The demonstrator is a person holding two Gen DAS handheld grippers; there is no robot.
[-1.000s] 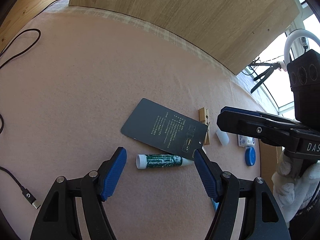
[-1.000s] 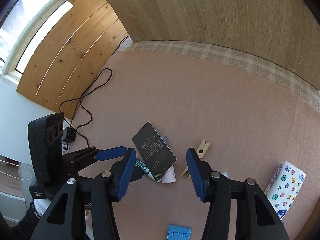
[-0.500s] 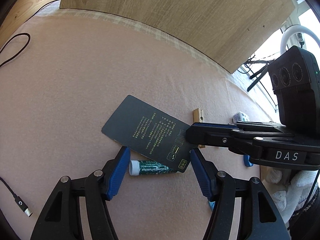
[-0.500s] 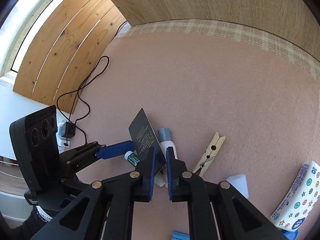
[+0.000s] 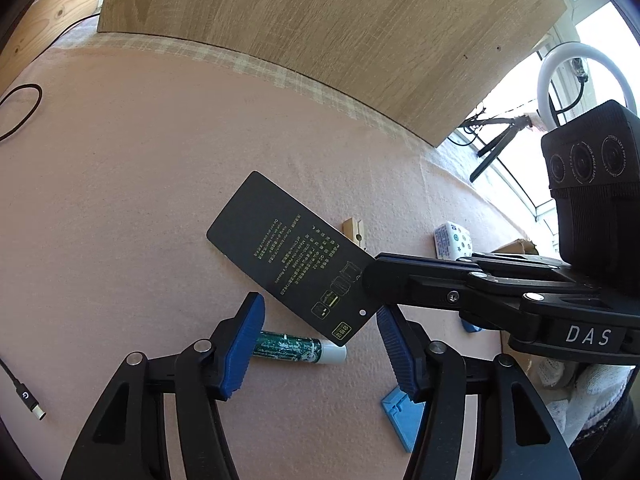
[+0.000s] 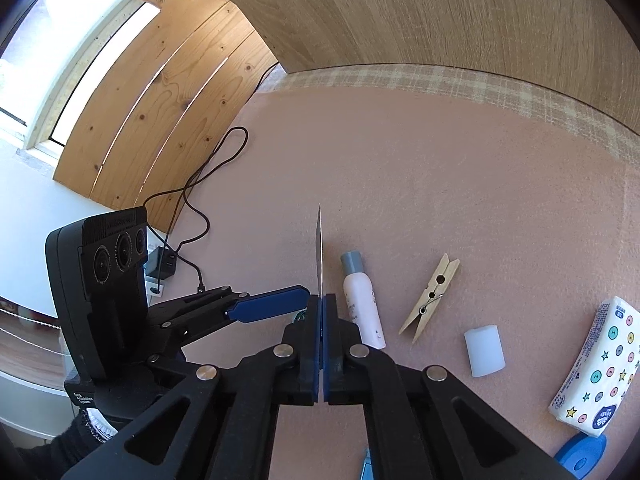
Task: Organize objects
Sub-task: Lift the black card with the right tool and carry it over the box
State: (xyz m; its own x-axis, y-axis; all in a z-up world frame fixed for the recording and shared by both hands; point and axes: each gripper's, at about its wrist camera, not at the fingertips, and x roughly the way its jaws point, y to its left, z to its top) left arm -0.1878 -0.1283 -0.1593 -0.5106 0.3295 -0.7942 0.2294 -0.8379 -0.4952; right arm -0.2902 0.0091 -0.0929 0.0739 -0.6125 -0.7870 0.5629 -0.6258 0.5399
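My right gripper (image 6: 322, 300) is shut on one corner of a dark printed card (image 5: 288, 256), which it holds tilted above the pink cloth. The right wrist view shows that card (image 6: 320, 248) edge-on. Beneath the card a green tube (image 5: 296, 350) with a white end lies on the cloth. My left gripper (image 5: 320, 348) straddles the tube, its jaws closing; the left pad hides one end of the tube and the right pad stands clear of it. To the right lie a white bottle (image 6: 362, 300), a wooden clothespin (image 6: 430, 298) and a white cap (image 6: 484, 350).
A tissue pack (image 6: 596, 364) and a blue lid (image 6: 582, 456) lie at the far right. A blue plastic piece (image 5: 404, 412) sits near my left gripper. A black cable (image 5: 24, 394) runs along the left. A wooden board (image 5: 320, 20) closes off the back.
The right gripper closed on the card's corner and raised the card off the cloth. The left gripper came in over the green tube, with its jaws narrower.
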